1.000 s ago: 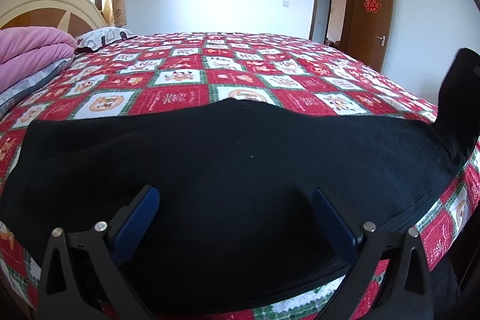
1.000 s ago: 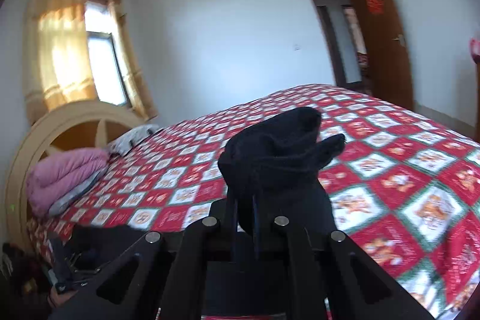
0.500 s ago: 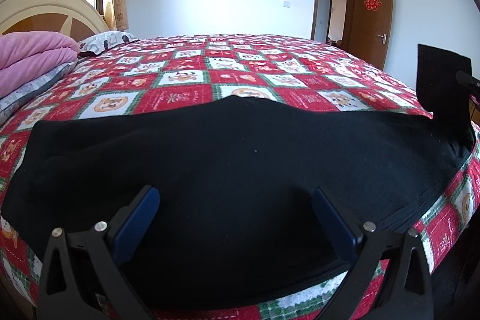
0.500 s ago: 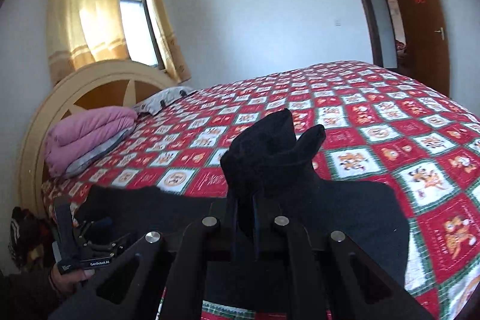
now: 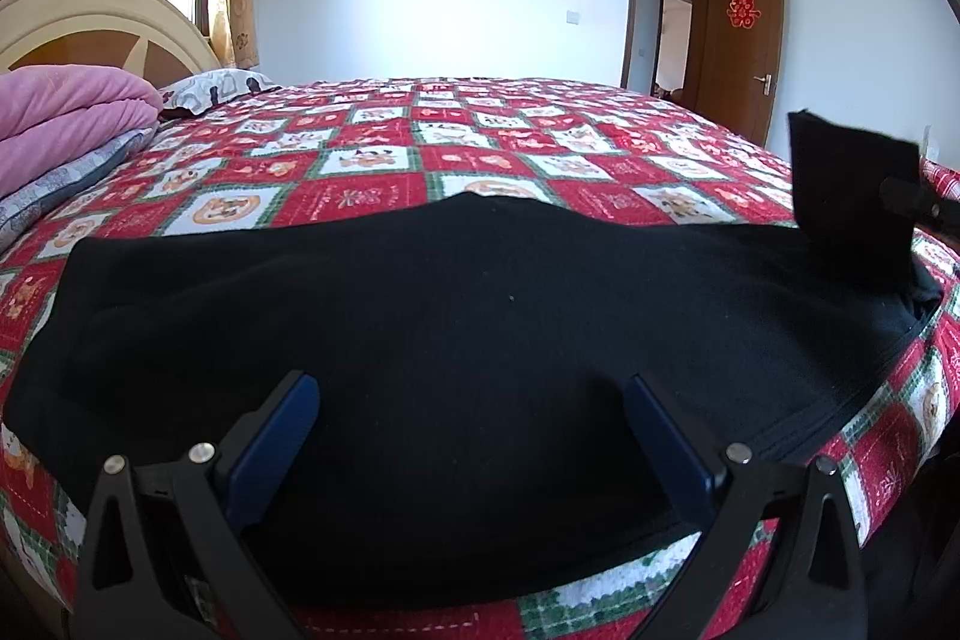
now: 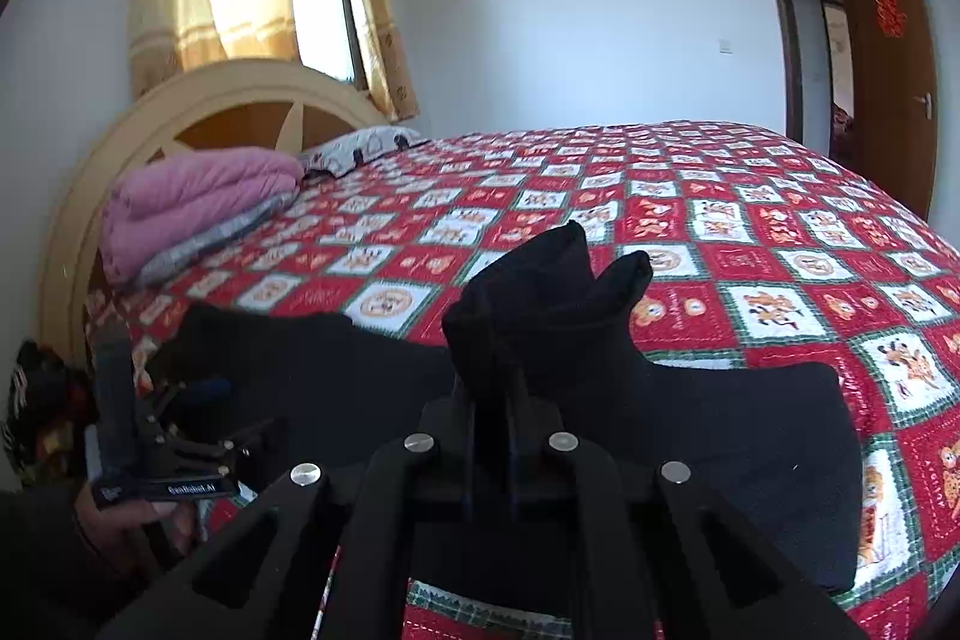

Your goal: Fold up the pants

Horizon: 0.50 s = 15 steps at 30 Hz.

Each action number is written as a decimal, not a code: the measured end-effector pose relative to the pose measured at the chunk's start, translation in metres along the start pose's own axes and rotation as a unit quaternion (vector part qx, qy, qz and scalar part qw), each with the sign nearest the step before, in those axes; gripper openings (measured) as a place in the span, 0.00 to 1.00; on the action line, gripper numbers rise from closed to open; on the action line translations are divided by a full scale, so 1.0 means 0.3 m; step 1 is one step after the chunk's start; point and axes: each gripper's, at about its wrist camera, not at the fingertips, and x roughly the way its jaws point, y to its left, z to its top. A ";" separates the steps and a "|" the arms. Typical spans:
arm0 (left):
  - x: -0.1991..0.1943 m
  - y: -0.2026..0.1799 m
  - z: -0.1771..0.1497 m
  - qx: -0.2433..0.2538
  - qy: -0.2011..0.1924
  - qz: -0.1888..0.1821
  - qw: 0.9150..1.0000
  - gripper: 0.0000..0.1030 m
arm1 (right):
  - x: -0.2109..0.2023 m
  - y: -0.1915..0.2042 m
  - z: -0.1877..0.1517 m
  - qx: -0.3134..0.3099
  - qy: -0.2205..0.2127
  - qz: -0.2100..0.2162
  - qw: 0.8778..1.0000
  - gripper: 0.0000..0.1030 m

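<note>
The black pants [image 5: 480, 316] lie spread lengthwise along the near edge of the bed. Above their near side my left gripper [image 5: 471, 400] hovers open, its blue pads [image 5: 288, 424] wide apart with nothing between them. At the far right one end of the pants [image 5: 852, 184] is lifted off the bed. My right gripper [image 6: 495, 382] is shut on that end, and the bunched black cloth [image 6: 540, 292] sticks up past its fingers. In the right wrist view the rest of the pants [image 6: 720, 448] lies flat below, and the left gripper [image 6: 162, 436] shows at the left in a hand [image 6: 120, 520].
A red checked quilt [image 5: 480, 130] covers the bed. A folded pink blanket [image 5: 66, 112] and a pillow [image 5: 210, 91] sit by the cream headboard [image 6: 180, 100] on the left. A brown door [image 5: 744, 40] stands open at the back right.
My right gripper has swung leftward and lower with the pants end, carrying it inward over the bed. The left gripper came into its view. The left gripper has stayed put.
</note>
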 end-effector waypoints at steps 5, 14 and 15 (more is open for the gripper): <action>-0.003 0.003 -0.001 -0.004 -0.003 -0.003 1.000 1.00 | 0.052 0.082 -0.032 -0.045 0.017 -0.010 0.999 0.07; -0.002 -0.001 -0.002 -0.001 -0.003 0.001 1.000 1.00 | 0.129 0.122 -0.093 -0.093 0.068 -0.029 0.993 0.08; -0.002 0.000 -0.002 -0.001 -0.003 0.001 1.000 1.00 | 0.144 0.128 -0.104 -0.102 0.081 -0.032 0.991 0.08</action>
